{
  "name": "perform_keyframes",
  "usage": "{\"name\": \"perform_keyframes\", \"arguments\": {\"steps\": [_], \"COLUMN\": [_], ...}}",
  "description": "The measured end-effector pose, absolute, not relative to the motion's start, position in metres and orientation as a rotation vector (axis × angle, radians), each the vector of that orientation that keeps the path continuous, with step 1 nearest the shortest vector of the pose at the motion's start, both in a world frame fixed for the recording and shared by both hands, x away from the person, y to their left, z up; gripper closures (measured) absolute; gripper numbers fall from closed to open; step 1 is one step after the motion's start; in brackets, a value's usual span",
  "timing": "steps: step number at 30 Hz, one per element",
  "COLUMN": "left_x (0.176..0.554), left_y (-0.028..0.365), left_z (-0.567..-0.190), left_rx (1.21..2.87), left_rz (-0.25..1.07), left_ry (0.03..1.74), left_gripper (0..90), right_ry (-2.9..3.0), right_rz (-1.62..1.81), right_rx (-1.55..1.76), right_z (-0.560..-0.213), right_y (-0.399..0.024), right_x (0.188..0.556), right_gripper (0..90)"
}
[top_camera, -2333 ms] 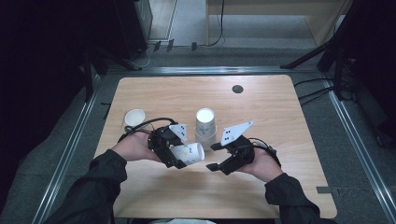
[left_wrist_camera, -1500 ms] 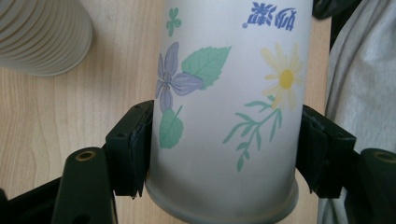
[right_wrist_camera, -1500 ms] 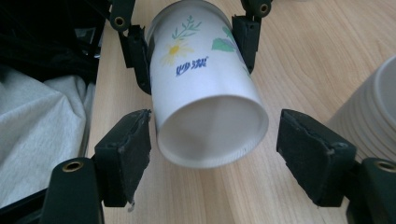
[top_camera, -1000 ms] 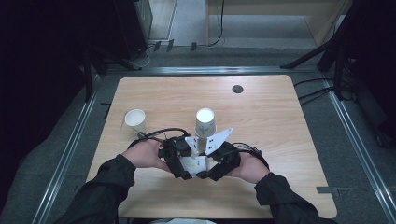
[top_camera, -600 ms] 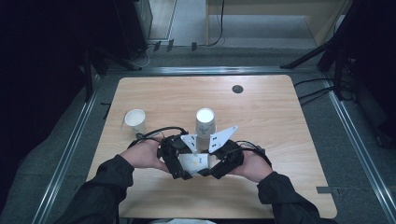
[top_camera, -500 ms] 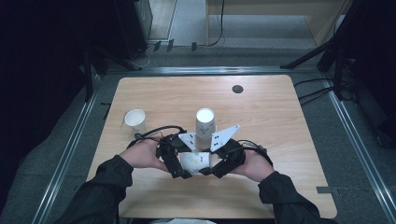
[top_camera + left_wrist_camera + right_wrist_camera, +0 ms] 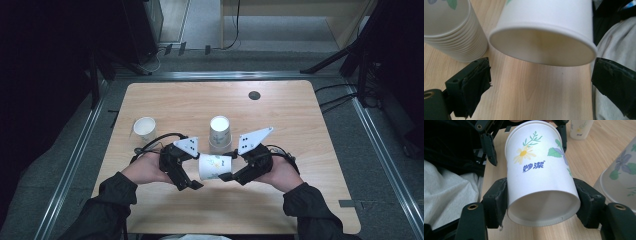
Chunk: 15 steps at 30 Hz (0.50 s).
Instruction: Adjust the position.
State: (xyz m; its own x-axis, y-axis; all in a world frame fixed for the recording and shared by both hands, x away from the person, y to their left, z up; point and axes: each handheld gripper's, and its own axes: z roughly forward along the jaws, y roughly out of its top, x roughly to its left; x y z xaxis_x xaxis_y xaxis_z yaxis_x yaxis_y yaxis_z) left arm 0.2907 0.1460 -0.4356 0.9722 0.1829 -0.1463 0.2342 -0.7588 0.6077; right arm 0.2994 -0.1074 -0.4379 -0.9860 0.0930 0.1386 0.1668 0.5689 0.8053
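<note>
My right tool (image 7: 227, 176) pinches the paper cup (image 7: 214, 166) near its base, one pad on each flank, holding it on its side above the surface (image 7: 300, 125). My left tool (image 7: 192, 182) has just been opening; its jaws now stand spread, the cup's rim (image 7: 541, 47) between them but clear of both pads. A stack of upturned cups (image 7: 220, 134) stands just behind; a single upright cup (image 7: 145, 129) sits well to the left.
</note>
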Motion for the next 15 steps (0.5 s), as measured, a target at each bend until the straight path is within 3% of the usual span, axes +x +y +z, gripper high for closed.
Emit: {"name": "perform_keyframes", "arguments": {"steps": [15], "left_x": [0.2813], "left_y": [0.157], "left_z": [-0.4428], "left_rx": [2.216], "left_rz": [-0.136], "left_ry": [0.356], "left_gripper": [5.6], "right_ry": [-2.648], "right_rz": [-1.436], "right_rx": [-0.18], "right_z": [-0.4323], "right_y": [-0.1074], "right_x": [0.2967], "right_gripper": [34.3]}}
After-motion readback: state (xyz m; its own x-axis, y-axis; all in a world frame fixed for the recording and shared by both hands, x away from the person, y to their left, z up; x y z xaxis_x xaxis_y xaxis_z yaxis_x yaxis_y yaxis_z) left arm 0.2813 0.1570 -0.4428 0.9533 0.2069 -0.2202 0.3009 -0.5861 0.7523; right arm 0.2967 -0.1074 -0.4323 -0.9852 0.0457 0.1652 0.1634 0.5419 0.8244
